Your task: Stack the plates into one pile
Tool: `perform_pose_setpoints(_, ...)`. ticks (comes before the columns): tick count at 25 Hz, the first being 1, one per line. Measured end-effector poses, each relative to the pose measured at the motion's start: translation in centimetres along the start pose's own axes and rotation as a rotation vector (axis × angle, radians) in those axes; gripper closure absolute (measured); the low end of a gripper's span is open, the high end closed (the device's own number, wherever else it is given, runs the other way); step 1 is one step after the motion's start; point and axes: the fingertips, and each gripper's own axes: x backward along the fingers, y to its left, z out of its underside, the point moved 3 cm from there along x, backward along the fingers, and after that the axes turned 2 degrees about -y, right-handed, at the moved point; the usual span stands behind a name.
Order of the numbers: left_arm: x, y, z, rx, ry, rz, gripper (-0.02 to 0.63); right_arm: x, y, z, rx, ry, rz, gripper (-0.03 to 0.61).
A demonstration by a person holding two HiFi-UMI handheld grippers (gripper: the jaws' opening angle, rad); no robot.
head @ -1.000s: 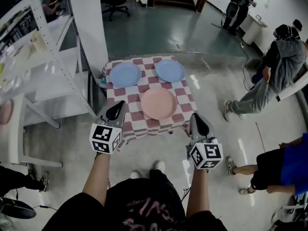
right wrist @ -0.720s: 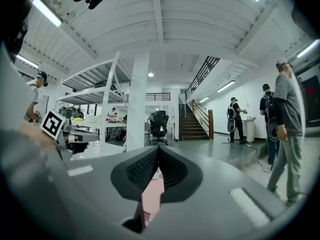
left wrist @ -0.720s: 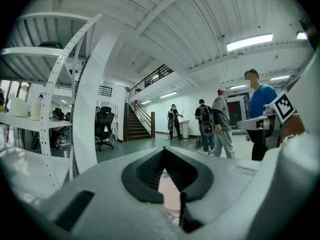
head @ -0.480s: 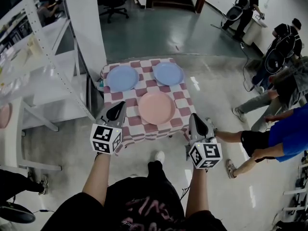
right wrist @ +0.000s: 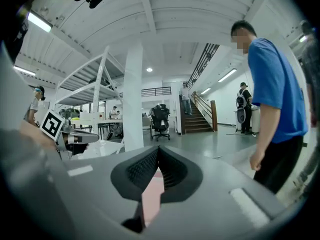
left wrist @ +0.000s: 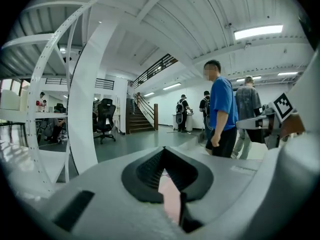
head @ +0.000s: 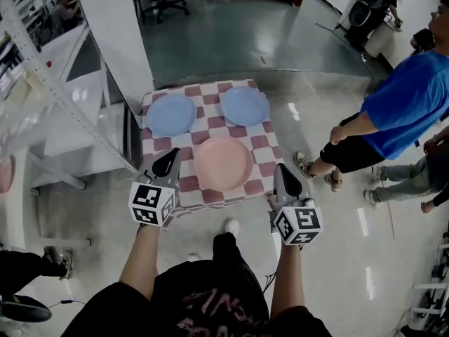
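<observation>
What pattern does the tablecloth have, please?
The tablecloth has pink-and-white checks, clearest in the head view.

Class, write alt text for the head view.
On a small pink-checked table lie two round light-blue plates at the far side and one round pink plate nearer, all apart. The left gripper and right gripper, both shut, hover by its near corners.

Small table [head: 161,144], checkered cloth: pink plate [head: 223,163], two blue plates [head: 170,114] [head: 244,106], apart.
</observation>
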Motion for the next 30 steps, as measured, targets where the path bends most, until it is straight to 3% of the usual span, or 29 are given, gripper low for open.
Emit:
perform_pose_setpoints(15,-13.9,2.0,3.3,0.020,0.113,-0.114,0.618,-12.9,-11.5,4.2,-0.064,0.121,-0.087,0.566)
perform_pose_setpoints(30,-14.8,3.1,7.7,0.055,0.219,-0.146,0.618,-16.5,-11.2,9.6,-0.137,0.255,-0.149,0.566)
